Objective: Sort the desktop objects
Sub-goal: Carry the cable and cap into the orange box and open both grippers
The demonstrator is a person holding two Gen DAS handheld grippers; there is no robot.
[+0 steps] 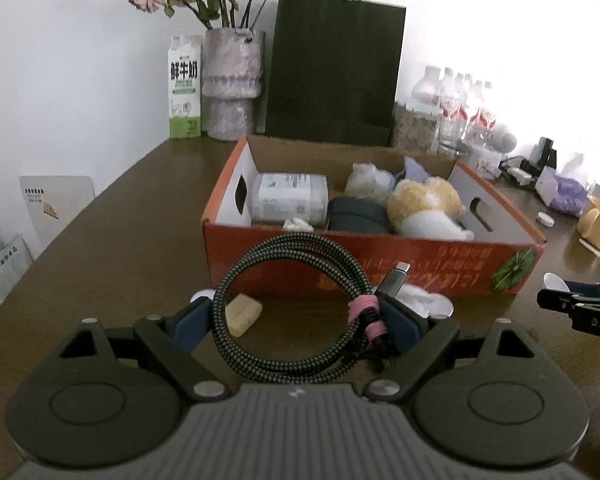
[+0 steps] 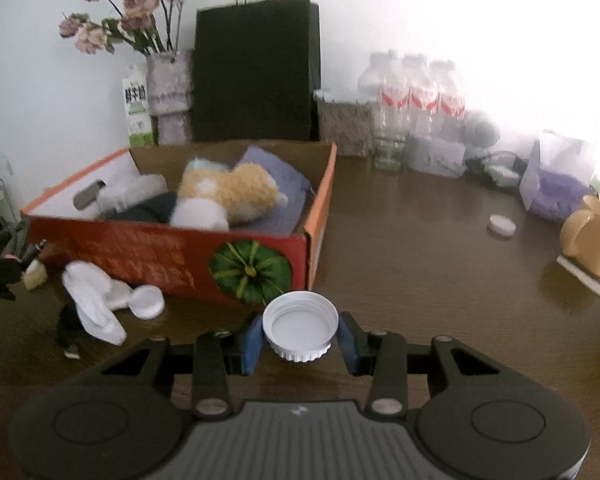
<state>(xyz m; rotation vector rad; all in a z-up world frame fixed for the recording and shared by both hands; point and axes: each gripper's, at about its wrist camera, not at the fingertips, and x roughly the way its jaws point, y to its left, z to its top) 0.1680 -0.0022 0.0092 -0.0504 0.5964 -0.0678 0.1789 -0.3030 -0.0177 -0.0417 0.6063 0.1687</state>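
My left gripper (image 1: 296, 322) is shut on a coiled braided cable (image 1: 288, 304) with a pink tie and holds it in front of the orange cardboard box (image 1: 364, 268). The box holds a plush toy (image 1: 426, 204), a tissue pack (image 1: 288, 198) and a dark pouch (image 1: 356, 216). My right gripper (image 2: 300, 338) is shut on a white ribbed jar lid (image 2: 300, 326), open side up, near the box's front right corner (image 2: 308, 256). On the table by the box lie a white cloth (image 2: 94, 300), a second white lid (image 2: 148, 300) and a yellow eraser (image 1: 243, 314).
A milk carton (image 1: 185, 88), flower vase (image 1: 232, 84) and dark paper bag (image 1: 332, 68) stand behind the box. Water bottles (image 2: 416, 100), a yellow mug (image 2: 594, 236), a small white cap (image 2: 501, 225) and a purple bag (image 2: 556, 192) are at the right.
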